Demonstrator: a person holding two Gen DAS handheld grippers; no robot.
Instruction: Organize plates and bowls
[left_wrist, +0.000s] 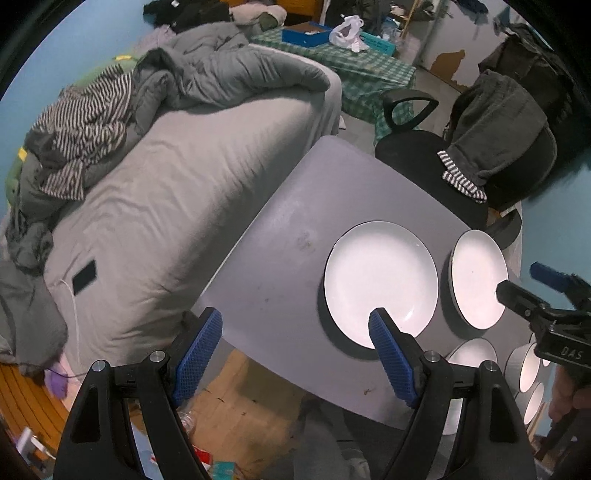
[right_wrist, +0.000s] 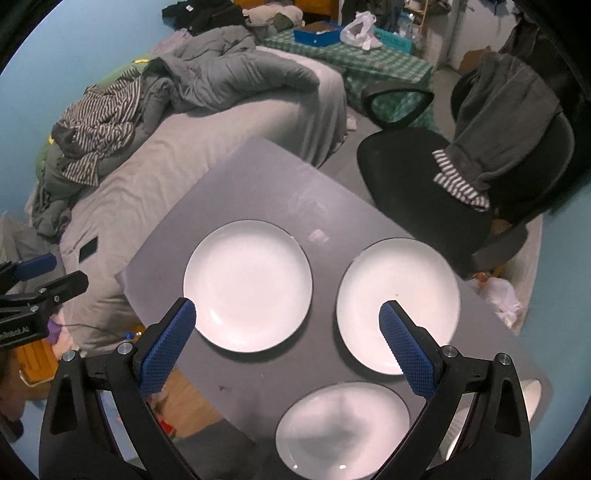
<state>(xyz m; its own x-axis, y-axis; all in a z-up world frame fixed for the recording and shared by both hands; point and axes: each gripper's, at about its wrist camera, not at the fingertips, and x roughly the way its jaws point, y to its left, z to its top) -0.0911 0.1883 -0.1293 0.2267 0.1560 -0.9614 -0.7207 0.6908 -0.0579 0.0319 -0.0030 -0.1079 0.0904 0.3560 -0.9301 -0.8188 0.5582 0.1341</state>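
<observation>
White crockery lay spread over a grey table (right_wrist: 258, 177) in a cluttered bedroom as two hand-held grippers hovered above it, both with jaws spread wide and nothing between them. Two plates sat side by side, apart from each other: the left plate (right_wrist: 247, 284) near the table's left edge and the right plate (right_wrist: 399, 306) toward the office chair (right_wrist: 424, 173). A third white dish (right_wrist: 343, 428), whether a plate or a shallow bowl could not be told, sat nearest the camera. In the left wrist view, more white pieces that looked like bowls (left_wrist: 528, 373) stood at the near right corner, partly hidden.

The right gripper (right_wrist: 288, 339) hung over the gap between the two plates, its blue ribbed pads (right_wrist: 166, 343) clear of both. The left gripper (left_wrist: 295, 354) hung over the table's near left edge, one pad in front of the left plate's rim, the bed (left_wrist: 155, 206) lying beyond.

Judging by their glazed look, the plates were probably stiff, fairly heavy, slick and breakable. Each lay flat on the table, so a pinch on the raised rim, one finger under the lip and one on top, seemed the likeliest hold. A grip too near the edge risked the plate slipping out or tipping, and stacking would call for a gentle set-down
</observation>
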